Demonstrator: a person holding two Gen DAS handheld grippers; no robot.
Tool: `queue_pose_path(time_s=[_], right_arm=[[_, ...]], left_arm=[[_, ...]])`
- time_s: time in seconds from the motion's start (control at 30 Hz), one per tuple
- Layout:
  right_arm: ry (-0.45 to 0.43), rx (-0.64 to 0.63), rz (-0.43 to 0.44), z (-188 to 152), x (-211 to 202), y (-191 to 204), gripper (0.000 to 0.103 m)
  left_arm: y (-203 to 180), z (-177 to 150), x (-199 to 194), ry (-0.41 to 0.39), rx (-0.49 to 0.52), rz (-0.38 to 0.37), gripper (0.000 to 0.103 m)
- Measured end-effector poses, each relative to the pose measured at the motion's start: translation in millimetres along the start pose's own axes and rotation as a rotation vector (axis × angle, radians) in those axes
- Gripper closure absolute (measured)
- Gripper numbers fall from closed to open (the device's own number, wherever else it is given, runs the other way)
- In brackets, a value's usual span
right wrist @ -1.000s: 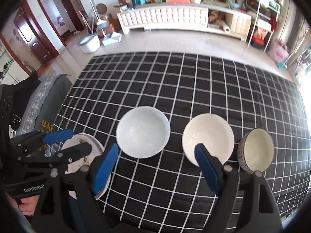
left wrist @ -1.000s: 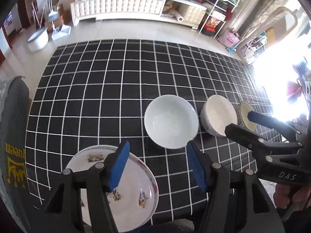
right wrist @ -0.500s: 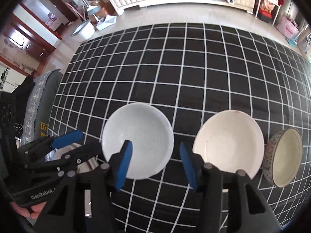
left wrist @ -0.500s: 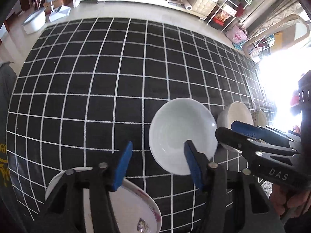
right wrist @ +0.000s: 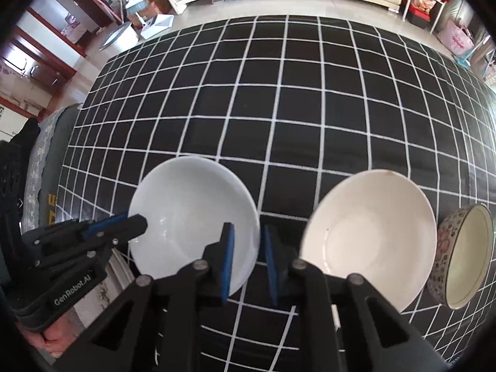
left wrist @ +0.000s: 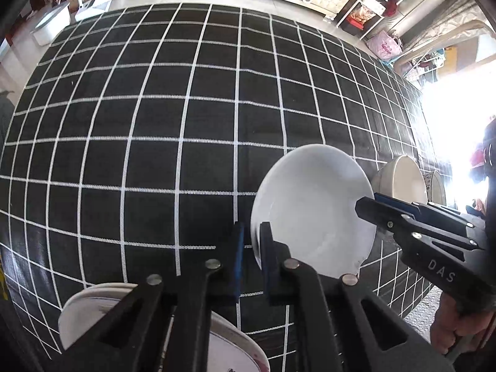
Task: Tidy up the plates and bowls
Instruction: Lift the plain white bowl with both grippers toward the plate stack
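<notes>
White bowl (left wrist: 313, 210) spans between the claws: left gripper (left wrist: 252, 241) clenched on its left rim, right gripper (right wrist: 248, 248) closing over its right rim.

Your right gripper (right wrist: 247, 259) is closing its jaws over the white bowl's (right wrist: 189, 207) right rim at lower centre. Your left gripper (right wrist: 136, 221) grips its left rim. 2 more bowls sit right: a cream bowl (right wrist: 369, 232) and a patterned bowl (right wrist: 465, 257).

White bowl (right wrist: 192, 214), cream bowl (right wrist: 369, 248), floral-patterned bowl (right wrist: 465, 254), black white-gridded tablecloth (right wrist: 279, 108), blue-padded black tongs (right wrist: 248, 260).
</notes>
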State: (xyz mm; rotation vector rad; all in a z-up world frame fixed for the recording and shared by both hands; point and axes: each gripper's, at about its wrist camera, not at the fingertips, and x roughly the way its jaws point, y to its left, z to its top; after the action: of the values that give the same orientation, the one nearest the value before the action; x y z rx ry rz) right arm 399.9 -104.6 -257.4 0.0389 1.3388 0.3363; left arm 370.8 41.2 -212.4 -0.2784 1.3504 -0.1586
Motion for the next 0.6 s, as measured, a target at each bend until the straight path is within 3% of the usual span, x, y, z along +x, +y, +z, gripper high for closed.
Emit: queue_pose_path(time_s=[0.13, 0.3, 0.6], right_arm=[[-0.019, 0.009, -0.007, -7, 0, -6, 0.095], [-0.031, 0.014, -0.019, -10, -4, -12, 0.096], [-0.054, 0.027, -0.025, -18, -25, -5, 0.096]], left_arm=[[2, -1, -3, -0.004, -0.001, -0.012, 0.098], [-2, -4, -5, -0.008, 0.016, 0.02, 0.098], [-14, -4, -14, -0.015, 0.013, 0.007, 0.099]])
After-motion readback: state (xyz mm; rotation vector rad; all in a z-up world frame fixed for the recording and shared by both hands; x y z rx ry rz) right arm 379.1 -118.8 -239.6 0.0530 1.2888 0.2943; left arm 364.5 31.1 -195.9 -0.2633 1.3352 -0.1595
